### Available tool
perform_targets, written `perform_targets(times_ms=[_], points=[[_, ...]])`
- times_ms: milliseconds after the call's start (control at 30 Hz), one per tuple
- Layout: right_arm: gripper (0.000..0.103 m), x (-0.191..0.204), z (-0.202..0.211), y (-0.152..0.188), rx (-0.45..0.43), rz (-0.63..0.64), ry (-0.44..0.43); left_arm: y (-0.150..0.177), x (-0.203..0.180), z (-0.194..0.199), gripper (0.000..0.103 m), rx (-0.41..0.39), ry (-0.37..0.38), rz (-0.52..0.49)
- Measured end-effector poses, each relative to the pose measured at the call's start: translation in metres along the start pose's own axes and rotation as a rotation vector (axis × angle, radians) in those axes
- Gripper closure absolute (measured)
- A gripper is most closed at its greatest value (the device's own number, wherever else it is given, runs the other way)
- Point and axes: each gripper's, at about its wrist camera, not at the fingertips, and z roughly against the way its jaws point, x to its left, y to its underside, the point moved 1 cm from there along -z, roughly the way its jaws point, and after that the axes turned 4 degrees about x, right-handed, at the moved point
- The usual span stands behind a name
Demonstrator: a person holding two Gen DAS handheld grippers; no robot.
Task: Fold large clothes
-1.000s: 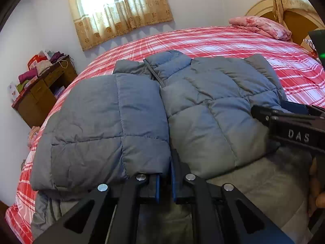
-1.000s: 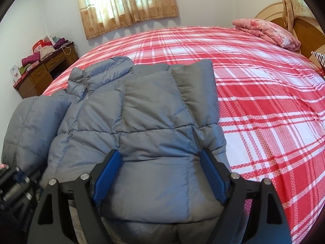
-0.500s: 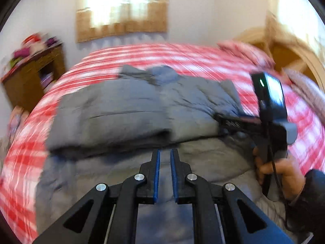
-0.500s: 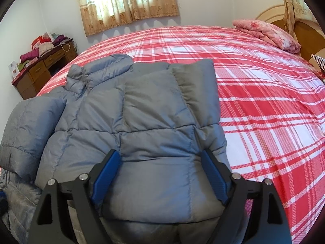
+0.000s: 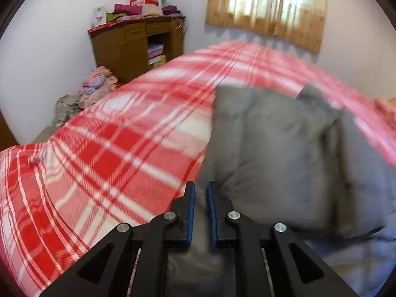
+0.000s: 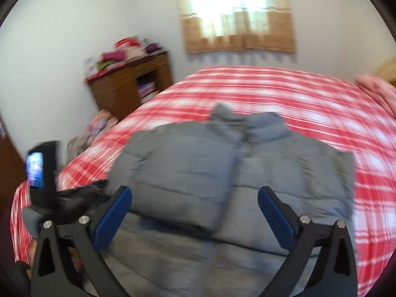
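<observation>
my left tongs (image 5: 200, 208) are clenched down to a thin slit, and no cloth shows in that slit; the grey fabric lies under and past the tips. they hang over the near left edge of the grey puffer jacket (image 5: 277, 163), where its padding meets the red and white checked bedspread (image 5: 104, 163). my right tongs (image 6: 195, 212) are released, the blue pads (image 6: 113, 215) standing far apart after just spreading wider, and nothing is between them; the jacket lies below them, not pinched. from the right view the jacket (image 6: 222, 173) lies flat on the bed, collar (image 6: 245, 121) pointing toward the window, with both sleeves folded in over the front so the two halves meet along the middle. the lower part of the jacket runs toward me under both tongs. at the left edge of the right view i catch my other tool with its small lit screen (image 6: 36, 170), down by the jacket's near left corner. beyond the bed stands a brown wooden cabinet (image 5: 133, 47) with folded clothes piled on top, a heap of clothes (image 5: 96, 86) on the floor beside it, and a curtained window (image 6: 237, 12) glowing on the back wall. both views are smeared with motion blur.
</observation>
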Motion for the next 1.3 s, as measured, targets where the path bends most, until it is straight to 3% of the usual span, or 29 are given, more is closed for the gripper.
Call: perform_targets(times_ms=[133,233,300,367,400,533,567,667,733,800,900,1000,1067,1200,1300], points=[[0.003,0.021,-0.047,0.005,0.103,0.017,0.011,0.004,0.011,-0.004,0.091,0.001,0.067,0.055],[0.027,0.022,-0.069,0.015,0.162,0.037,0.032,0.006,0.016,-0.004,0.091,-0.002,0.088,0.072],[0.054,0.014,-0.063,0.016,0.163,0.013,-0.001,0.006,0.015,-0.003,0.091,-0.003,0.090,0.072],[0.069,-0.008,-0.042,0.012,0.120,-0.089,-0.065,0.005,0.014,-0.002,0.091,-0.004,0.095,0.076],[0.071,-0.023,-0.031,0.009,0.093,-0.147,-0.086,0.005,0.015,-0.002,0.091,-0.004,0.100,0.079],[0.070,-0.091,-0.003,0.018,0.046,-0.372,-0.090,0.004,0.017,-0.001,0.091,-0.004,0.115,0.089],[0.064,-0.109,-0.001,0.024,0.063,-0.403,-0.071,0.004,0.016,-0.001,0.090,-0.006,0.115,0.088],[0.050,-0.149,0.009,0.041,0.104,-0.433,0.081,0.004,0.016,-0.001,0.090,-0.004,0.113,0.086],[0.050,-0.176,0.024,0.057,0.118,-0.458,0.181,0.004,0.015,-0.001,0.090,-0.005,0.111,0.085],[0.050,-0.189,0.039,0.061,0.113,-0.484,0.226,0.004,0.015,-0.001,0.090,-0.005,0.107,0.082],[0.050,-0.181,0.067,0.042,0.023,-0.443,0.182,0.003,0.011,-0.001,0.090,-0.004,0.081,0.063],[0.050,-0.151,0.062,0.009,-0.013,-0.341,0.122,0.001,0.001,0.005,0.090,0.003,0.015,0.001],[0.050,-0.136,0.044,-0.007,0.022,-0.284,0.116,-0.003,-0.009,0.019,0.090,0.020,-0.026,-0.056],[0.053,-0.127,-0.011,-0.012,0.110,-0.198,0.152,-0.027,-0.019,0.064,0.090,-0.063,0.056,-0.054],[0.059,-0.128,-0.042,0.001,0.178,-0.149,0.176,-0.053,-0.033,0.077,0.085,-0.105,0.058,-0.048]])
